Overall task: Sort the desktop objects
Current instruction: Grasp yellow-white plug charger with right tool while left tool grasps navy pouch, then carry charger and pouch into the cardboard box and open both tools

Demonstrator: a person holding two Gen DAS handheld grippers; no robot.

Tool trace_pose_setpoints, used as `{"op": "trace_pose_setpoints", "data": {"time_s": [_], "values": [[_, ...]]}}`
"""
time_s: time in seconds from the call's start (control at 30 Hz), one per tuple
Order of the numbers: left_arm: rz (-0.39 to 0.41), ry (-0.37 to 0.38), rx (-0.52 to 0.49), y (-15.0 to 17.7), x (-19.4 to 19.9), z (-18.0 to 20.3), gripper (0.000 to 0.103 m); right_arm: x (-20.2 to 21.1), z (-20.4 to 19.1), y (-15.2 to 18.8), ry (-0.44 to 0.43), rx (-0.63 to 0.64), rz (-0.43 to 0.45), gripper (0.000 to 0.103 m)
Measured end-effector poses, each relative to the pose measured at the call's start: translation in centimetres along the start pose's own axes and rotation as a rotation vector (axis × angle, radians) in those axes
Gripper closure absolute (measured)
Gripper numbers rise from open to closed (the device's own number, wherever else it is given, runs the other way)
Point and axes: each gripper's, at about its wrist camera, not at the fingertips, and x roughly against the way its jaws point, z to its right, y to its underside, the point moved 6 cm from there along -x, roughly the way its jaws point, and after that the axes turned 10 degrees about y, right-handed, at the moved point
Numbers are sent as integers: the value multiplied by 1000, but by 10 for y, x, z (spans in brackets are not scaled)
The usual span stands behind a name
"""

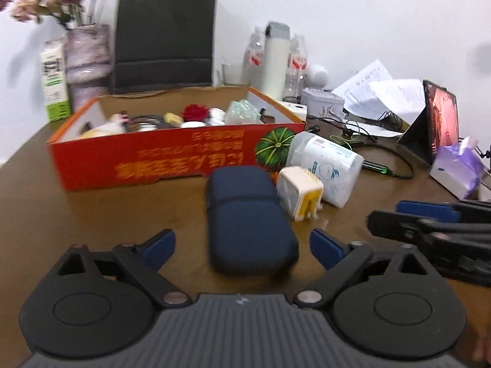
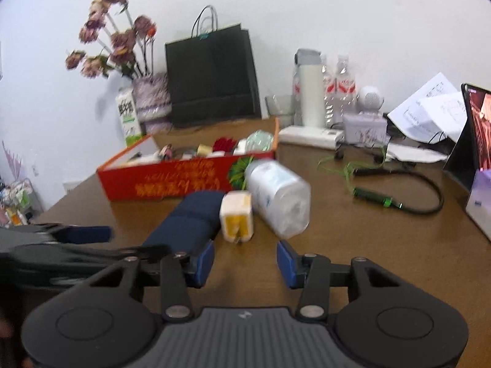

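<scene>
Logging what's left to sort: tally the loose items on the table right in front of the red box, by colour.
Navy blue: 1, the oblong fabric zip case
White and yellow: 1, the cube-shaped plug adapter
White: 1, the plastic-wrapped tissue pack
Total: 3

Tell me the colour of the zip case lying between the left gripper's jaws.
Dark navy blue zip case, best seen from the left wrist.

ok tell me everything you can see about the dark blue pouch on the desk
The dark blue pouch is an oblong, soft-looking fabric case with rounded corners and a seam or zip line across it. It lies flat on the brown table, its far end near the red box. The white and yellow plug adapter sits against its side. The open left claw straddles its near end.
</scene>
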Motion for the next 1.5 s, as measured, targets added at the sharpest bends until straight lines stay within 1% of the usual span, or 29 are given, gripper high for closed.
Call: {"op": "trace_pose_setpoints", "data": {"time_s": [0.07, 0.1, 0.13, 0.17, 0.2, 0.23, 0.3, 0.33, 0.43, 0.53, 0.57, 0.63, 0.67, 0.7, 0.73, 0.77, 0.8, 0.83, 0.87, 0.9, 0.93, 1.0, 1.1, 1.17, 1.23, 1.3, 1.4, 1.5], "values": [[-19, 41, 6, -6, -26, 0, 11, -6, 4, -6, -6, -3, -3, 59], [-24, 46, 10, -7, -35, -1, 13, -11, 5, -8, -8, -5, -10, 59], [-27, 29, 8, -6, -42, -3, 16, -15, 6, -10, -12, -7, -16, 59], [-37, 16, -5, -5, -46, -4, 27, -20, 6, -11, -16, -9, -22, 58], [-39, 11, -19, -3, -45, -5, 30, -25, 5, -12, -24, -14, -27, 58], [-37, 21, -12, -1, -41, -7, 32, -30, 4, -13, -36, -21, -33, 58], [-42, 24, 30, 4, -25, -14, 35, -44, -3, -16, -61, -26, -50, 58], [-41, 13, 44, 8, -15, -18, 35, -52, -8, -17, -66, -21, -56, 58], [-40, -52, 61, 25, 16, -30, 35, -75, -24, -20, -57, 2, -77, 56], [-53, -78, 53, 38, 39, -35, 35, -98, -44, -21, 75, 93, -85, 57], [-61, -75, 48, 41, 44, -36, 33, -105, -50, -20, 99, 118, -89, 60], [-68, -65, 24, 43, 46, -37, 30, -114, -55, -19, 97, 103, -106, 72], [-68, -64, 21, 42, 45, -39, 26, -114, -56, -18, 86, 96, -106, 73], [-54, -73, 28, 40, 43, -41, 20, -113, -57, -17, 71, 98, -107, 73], [-35, -76, 36, 37, 40, -43, 19, -109, -58, -15, 67, 105, -108, 73], [-21, -62, 33, 32, 35, -43, 19, -104, -57, -11, 64, 107, -108, 73], [-21, -43, 20, 27, 28, -43, 18, -96, -55, -6, 56, 107, -107, 73], [-31, -49, 8, 22, 20, -43, 18, -88, -51, -2, 47, 101, -106, 73], [-38, -56, -6, 18, 13, -42, 19, -78, -45, 3, 42, 86, -108, 73], [-49, -65, -18, 15, 6, -42, 29, -67, -39, 8, 40, 70, -111, 73], [-62, -78, -26, 14, 2, -43, 30, -57, -33, 14, 38, 60, -112, 72], [-55, -76, -22, 15, 2, -41, 32, -33, -25, 28, 41, 57, -108, 72], [-42, -64, -18, 23, 12, -38, 35, -3, -23, 46, 36, 67, -101, 72], [-38, -62, -9, 30, 23, -35, 37, 8, -26, 53, 24, 74, -96, 73], [-45, -61, 13, 36, 36, -31, 38, 12, -28, 54, 13, 70, -94, 73], [-45, -56, 46, 40, 52, -30, 39, 12, -31, 53, -18, 50, -102, 73], [-20, -67, 82, 42, 76, -32, 40, 19, -42, 49, -63, 53, -84, 73], [17, -83, 106, 37, 96, -36, 40, 29, -56, 48, -102, 70, -61, 73]]}}
